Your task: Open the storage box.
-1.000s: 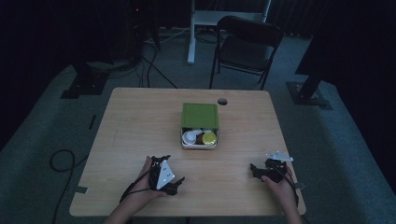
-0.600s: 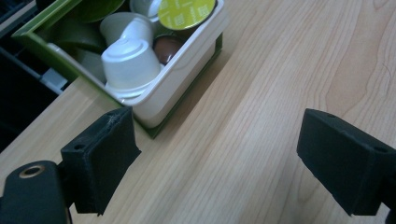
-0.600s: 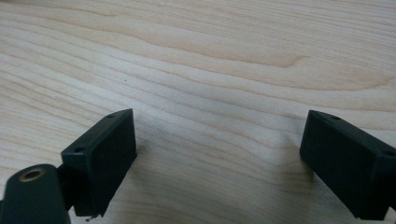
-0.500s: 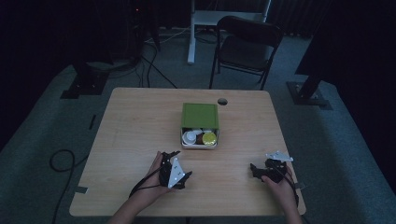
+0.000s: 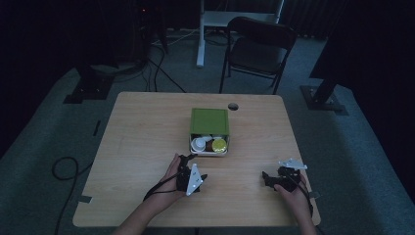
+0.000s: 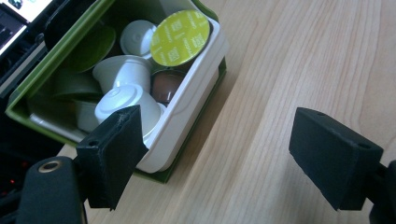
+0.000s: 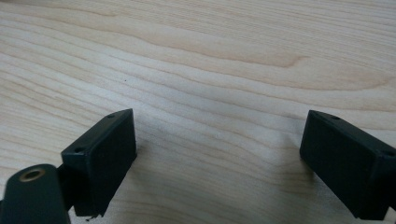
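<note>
The likeliest slip, as I judge it, is that the left gripper [image 5: 188,159], which has just been closing its jaws a little though they stand fairly wide with nothing between them, catches the near rim of the green box [image 6: 198,105] instead of a capsule: in the left gripper view one black pad already overlaps the near white wall and the other hangs over bare wood to the right, so a further reach on this line could shove or tip the box instead of entering it. A second risk is that the capsules lie heaped and leaning on one another, so pinching one could roll or drag its neighbours. The box sits near the middle of the wooden table [image 5: 142,132], its green lid [image 5: 209,121] covering the far part and the near part open. Inside the white liner are white capsules [image 6: 126,98], a brown one [image 6: 166,86] and one with a yellow-green foil top [image 6: 180,37], some upright and some on their sides. The right gripper [image 5: 266,178] rests at the near right of the table, well apart from the box, with its jaws wide over bare wood
</note>
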### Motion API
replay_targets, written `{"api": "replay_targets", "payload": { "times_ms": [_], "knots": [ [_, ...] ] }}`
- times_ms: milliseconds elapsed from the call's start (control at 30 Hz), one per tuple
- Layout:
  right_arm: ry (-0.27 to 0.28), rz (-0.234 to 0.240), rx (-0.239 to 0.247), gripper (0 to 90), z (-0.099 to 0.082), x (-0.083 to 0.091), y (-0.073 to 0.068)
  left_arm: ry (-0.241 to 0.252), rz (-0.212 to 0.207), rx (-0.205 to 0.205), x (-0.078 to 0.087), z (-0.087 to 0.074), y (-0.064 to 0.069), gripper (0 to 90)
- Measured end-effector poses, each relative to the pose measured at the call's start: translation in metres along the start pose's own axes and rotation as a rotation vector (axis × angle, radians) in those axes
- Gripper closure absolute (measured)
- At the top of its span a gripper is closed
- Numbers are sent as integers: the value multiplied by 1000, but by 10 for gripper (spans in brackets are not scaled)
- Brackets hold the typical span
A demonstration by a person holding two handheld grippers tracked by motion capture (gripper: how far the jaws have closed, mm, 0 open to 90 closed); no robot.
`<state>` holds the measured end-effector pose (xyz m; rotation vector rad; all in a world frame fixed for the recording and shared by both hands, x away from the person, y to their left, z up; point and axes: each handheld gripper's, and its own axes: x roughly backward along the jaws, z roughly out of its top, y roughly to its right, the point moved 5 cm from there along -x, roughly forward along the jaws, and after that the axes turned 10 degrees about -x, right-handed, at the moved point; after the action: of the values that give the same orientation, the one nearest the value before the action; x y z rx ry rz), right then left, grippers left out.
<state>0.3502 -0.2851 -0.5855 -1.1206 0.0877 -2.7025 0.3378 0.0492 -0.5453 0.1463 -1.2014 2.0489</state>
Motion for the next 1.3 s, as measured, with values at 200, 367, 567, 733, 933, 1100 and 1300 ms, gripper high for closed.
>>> {"api": "replay_targets", "payload": {
  "times_ms": [200,367,567,733,933,1100,1300],
  "knots": [
    [0,0,0,104,0,0,0,-14,1,-33,-9,2,1,213],
    [0,0,0,103,0,0,0,-29,19,-77,-17,1,-2,218],
    [0,0,0,104,0,0,0,-60,40,-130,-26,-2,-2,262],
    [0,0,-2,104,0,0,0,-92,68,-169,-32,-6,-5,363],
    [0,1,-2,103,0,0,0,-88,89,-218,-38,-4,-8,411],
    [0,1,-2,104,0,0,0,-94,63,-241,-44,-3,-5,417],
    [0,0,-1,104,0,0,0,-103,82,-267,-45,-2,-7,491]
  ]
}}
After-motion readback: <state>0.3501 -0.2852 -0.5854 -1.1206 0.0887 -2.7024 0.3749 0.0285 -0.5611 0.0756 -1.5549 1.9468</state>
